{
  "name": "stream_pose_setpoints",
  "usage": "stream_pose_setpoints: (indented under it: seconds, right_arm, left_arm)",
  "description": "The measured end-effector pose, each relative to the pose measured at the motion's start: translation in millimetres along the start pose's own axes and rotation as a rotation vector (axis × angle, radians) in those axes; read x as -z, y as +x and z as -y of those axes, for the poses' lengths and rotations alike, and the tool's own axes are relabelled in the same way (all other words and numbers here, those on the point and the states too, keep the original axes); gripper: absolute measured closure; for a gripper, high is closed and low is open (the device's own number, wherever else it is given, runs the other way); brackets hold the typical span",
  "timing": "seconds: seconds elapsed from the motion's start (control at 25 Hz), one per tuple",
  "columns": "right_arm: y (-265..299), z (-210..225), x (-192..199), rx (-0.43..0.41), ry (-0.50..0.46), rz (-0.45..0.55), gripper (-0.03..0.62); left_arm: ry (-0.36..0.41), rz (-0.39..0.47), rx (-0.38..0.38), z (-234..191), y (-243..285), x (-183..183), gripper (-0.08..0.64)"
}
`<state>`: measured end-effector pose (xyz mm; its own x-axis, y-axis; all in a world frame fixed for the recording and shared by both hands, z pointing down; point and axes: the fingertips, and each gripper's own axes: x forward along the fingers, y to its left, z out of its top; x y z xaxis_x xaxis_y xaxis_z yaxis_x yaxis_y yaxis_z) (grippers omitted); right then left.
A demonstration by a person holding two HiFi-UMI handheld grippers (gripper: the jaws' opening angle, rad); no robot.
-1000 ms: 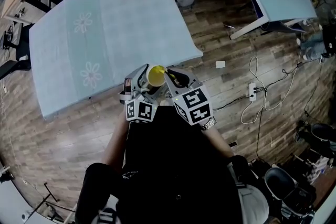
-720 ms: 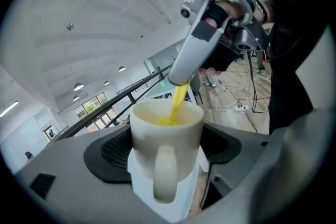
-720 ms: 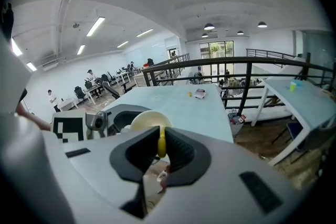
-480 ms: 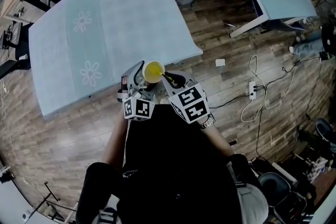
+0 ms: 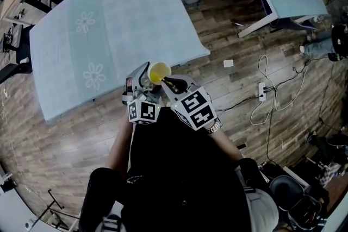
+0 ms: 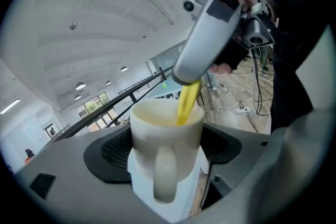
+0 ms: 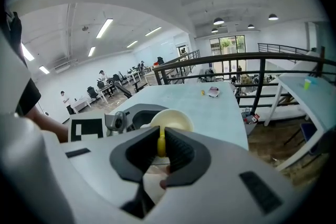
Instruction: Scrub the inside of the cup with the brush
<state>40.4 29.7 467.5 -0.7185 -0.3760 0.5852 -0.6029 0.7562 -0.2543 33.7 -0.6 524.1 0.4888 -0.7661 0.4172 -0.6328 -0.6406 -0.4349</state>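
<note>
Head view: you hold both grippers close in front of your body, at the near edge of the light blue table (image 5: 109,30). Your left gripper (image 5: 151,83) carries the cream cup (image 5: 159,73), mouth up twd the cam. Your right gripper (image 5: 169,84) comes in from the right w/ its tip at the cup's rim.

Left gripper view: jaws clamped on the cup's sides, handle facing the cam. The yellow brush (image 6: 188,103) slants down from the right gripper into the cup's mouth. Its head sits below the rim, so I can't tell whether it touches the wall.

Right gripper view: jaws pinched tight on the brush's yellow shaft, w/ the cup's mouth just beyond them. At the table's far end, a small yellow item (image 7: 202,93) lies near a pinkish pack (image 7: 213,91).
</note>
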Motion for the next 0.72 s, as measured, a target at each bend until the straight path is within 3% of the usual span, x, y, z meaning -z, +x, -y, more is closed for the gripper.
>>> stream_pose_setpoints:
  seconds: [0.32,0.72]
  right_arm:
    - [-5,16,-14,0.100,0.013,0.092,0.554]
    - [-6,33,-7,0.171,0.061,0.065,0.554]
  left_arm:
    - [0.027,0.013,0.025,9,0,-8,0.166]
    - [0.024,0.008,0.006,-1,-2,-4,0.166]
